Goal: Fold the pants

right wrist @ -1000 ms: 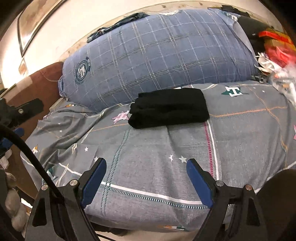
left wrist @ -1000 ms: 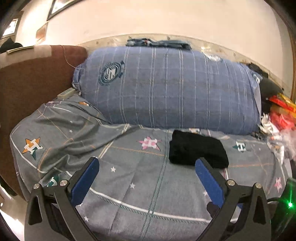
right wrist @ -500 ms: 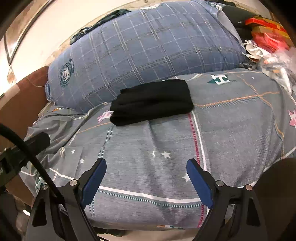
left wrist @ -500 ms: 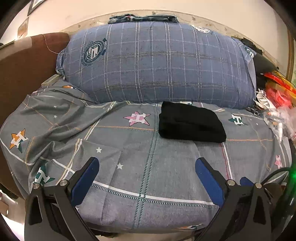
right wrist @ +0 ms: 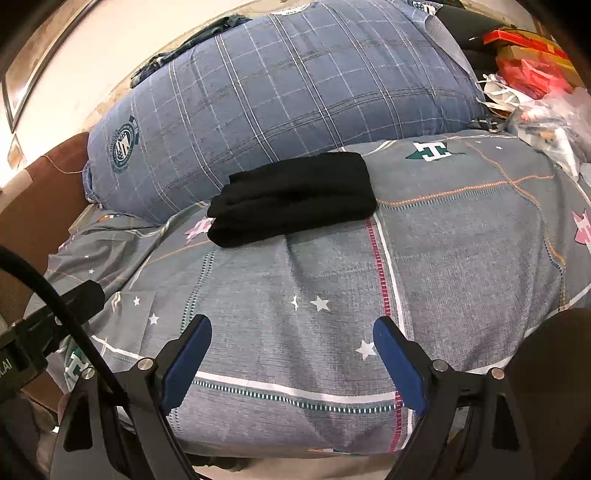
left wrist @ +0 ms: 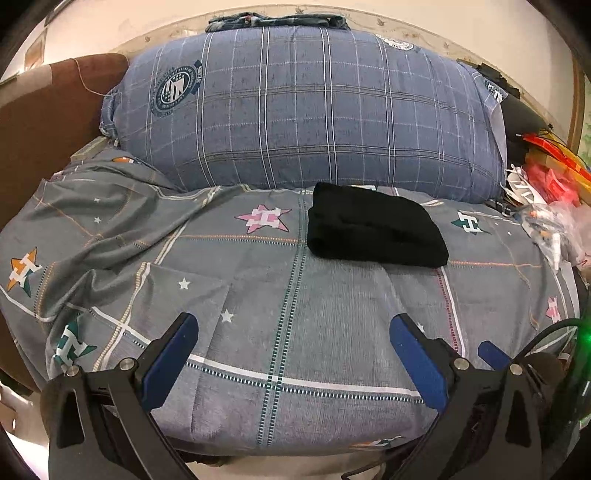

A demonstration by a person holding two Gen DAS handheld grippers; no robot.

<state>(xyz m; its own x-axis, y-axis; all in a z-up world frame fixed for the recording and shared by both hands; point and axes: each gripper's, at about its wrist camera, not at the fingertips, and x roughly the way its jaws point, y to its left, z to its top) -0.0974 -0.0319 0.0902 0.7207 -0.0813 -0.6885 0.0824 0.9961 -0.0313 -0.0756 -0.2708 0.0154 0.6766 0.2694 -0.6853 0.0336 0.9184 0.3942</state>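
Black pants (left wrist: pixel 375 230) sit folded into a compact bundle on the grey star-print bedsheet (left wrist: pixel 295 332), centre-right of the left wrist view, just in front of the big blue plaid pillow (left wrist: pixel 314 110); far edge of the bundle looks to touch or nearly touch the pillow, can't tell which. In the right wrist view the same bundle (right wrist: pixel 295 199) is upper centre, folded edges stacked facing frame left. Left gripper (left wrist: pixel 293 354) at bottom of frame: blue pads spread wide, nothing between them, hanging over the near edge of the sheet, well apart from the pants. Right gripper (right wrist: pixel 291 356) same deal: fingers released, wide apart, empty, near bottom centre, pants well beyond it. Brown headboard (left wrist: pixel 40 122) at left of frame. Pile of red packaging and plastic bags (left wrist: pixel 550 195) at right edge beside the pillow. A dark folded garment (left wrist: pixel 277 18) lies on top of the pillow, top centre. Sheet is wrinkled toward the left.
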